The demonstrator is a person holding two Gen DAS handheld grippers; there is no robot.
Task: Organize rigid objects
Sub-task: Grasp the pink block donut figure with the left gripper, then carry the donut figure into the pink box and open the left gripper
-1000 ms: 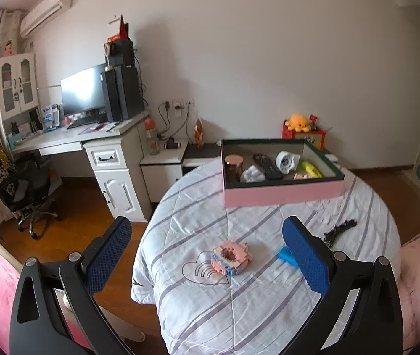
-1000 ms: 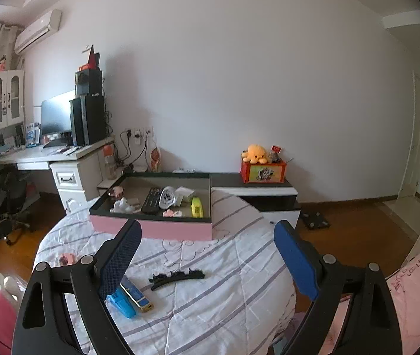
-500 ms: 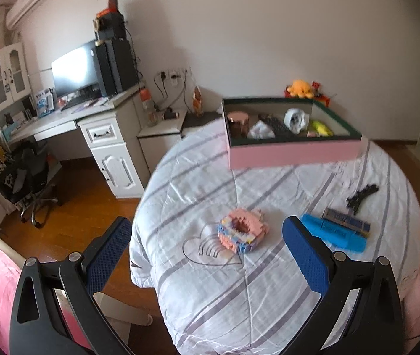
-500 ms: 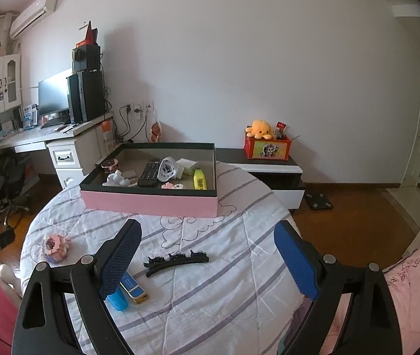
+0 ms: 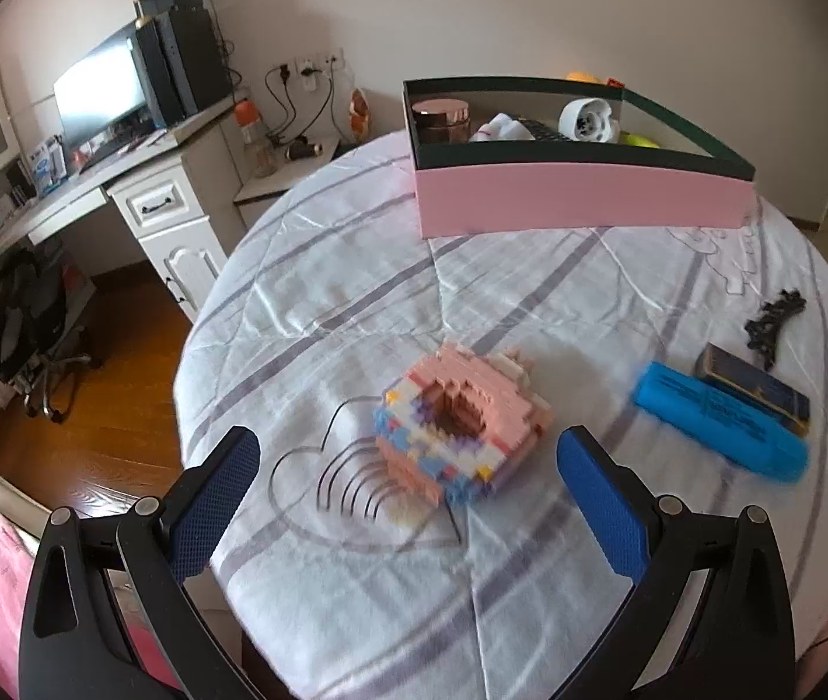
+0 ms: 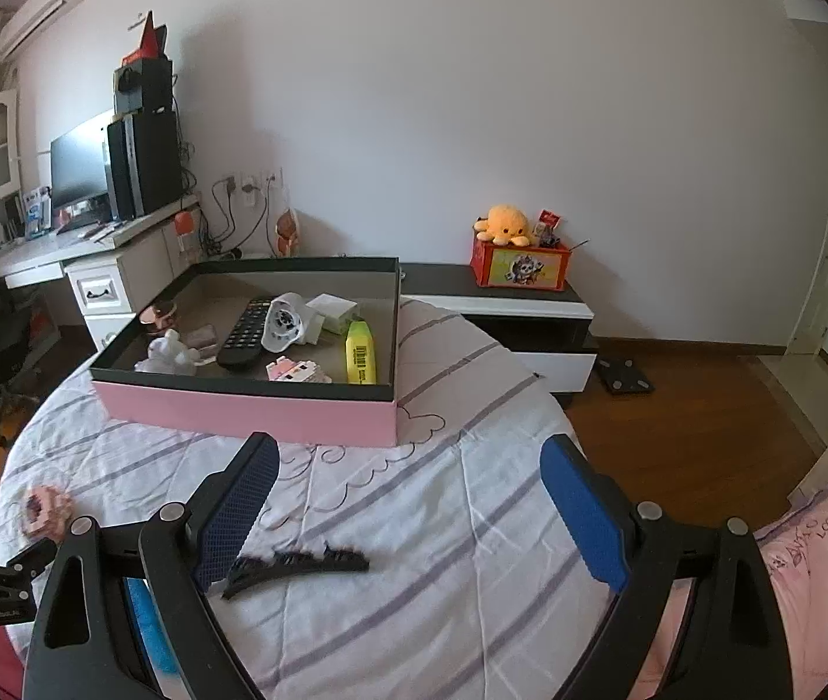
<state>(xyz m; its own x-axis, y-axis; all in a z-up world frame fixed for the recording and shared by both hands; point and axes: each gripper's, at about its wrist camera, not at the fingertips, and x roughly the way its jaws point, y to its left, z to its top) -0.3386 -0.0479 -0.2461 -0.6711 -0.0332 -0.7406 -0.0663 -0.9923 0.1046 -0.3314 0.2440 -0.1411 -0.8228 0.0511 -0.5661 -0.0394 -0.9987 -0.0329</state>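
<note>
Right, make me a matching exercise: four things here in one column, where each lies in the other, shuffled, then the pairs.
Things:
1. remote
2. hair clip
3. brick toy
4. plush octopus

Places:
A. on the cloth, between the left gripper's open fingers in its view
B. inside the pink box
C. on the red box on the low cabinet
D. on the cloth, just ahead of the right gripper

Pairs: 1-B, 2-D, 3-A, 4-C
</note>
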